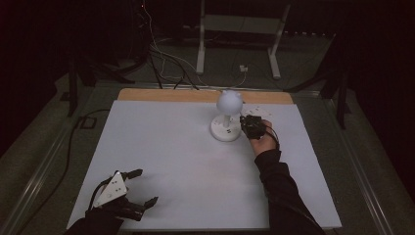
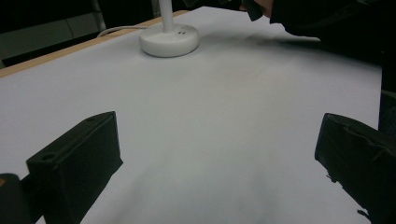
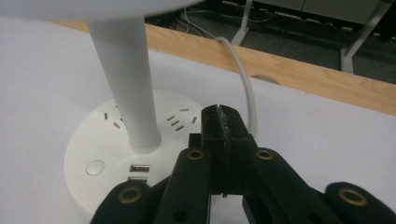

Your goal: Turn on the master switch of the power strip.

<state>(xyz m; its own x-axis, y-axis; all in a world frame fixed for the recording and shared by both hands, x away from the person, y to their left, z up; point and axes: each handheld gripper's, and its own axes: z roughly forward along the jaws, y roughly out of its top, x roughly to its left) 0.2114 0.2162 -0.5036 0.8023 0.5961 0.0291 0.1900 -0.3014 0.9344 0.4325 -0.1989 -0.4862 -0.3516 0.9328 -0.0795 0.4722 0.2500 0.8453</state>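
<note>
My right gripper (image 3: 223,122) clenched empty over lamp's (image 3: 122,88) round glossy white base; left gripper (image 2: 215,154) released, matte black pads.

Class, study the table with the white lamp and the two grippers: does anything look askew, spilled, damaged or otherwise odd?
Nothing stands out. The white lamp stands upright on the white table cover, its round base flat and unmarked, its cable running off over the far edge. The right gripper, jaws shut, sits at the base; the left gripper rests open near the front edge.
</note>
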